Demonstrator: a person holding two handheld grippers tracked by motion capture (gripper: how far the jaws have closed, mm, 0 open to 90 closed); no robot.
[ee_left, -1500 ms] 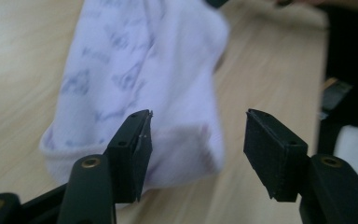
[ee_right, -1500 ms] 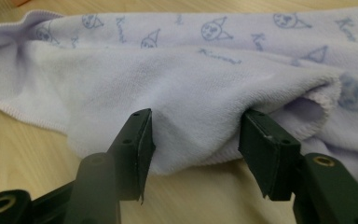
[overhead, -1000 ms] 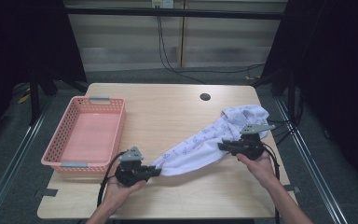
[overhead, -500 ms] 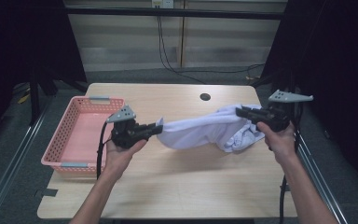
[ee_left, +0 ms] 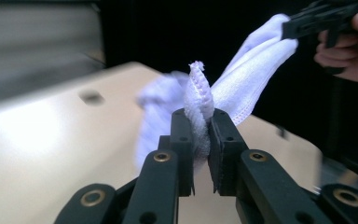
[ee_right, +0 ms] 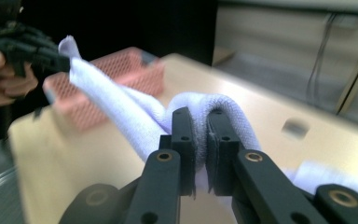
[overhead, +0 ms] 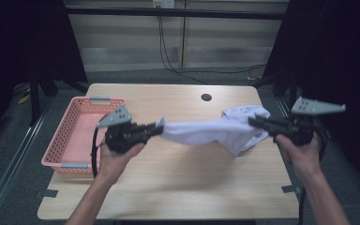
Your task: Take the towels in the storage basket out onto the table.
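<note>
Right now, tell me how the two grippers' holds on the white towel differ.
The left gripper pinches a thin stitched corner of the towel that pokes up past its tips; the right gripper clamps a thick fold that loops over its jaws. In the high view the left gripper sits by the pink basket, the right gripper past the table's far edge. Both are shut on the towel, stretched above the table.

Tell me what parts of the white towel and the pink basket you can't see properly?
- Towel ends: pinched inside the left gripper and right gripper, in both gripper views.
- Towel's far half: blurred, left gripper view.
- Pink basket: near part hidden behind the left hand, high view; blurred in the right gripper view.
</note>
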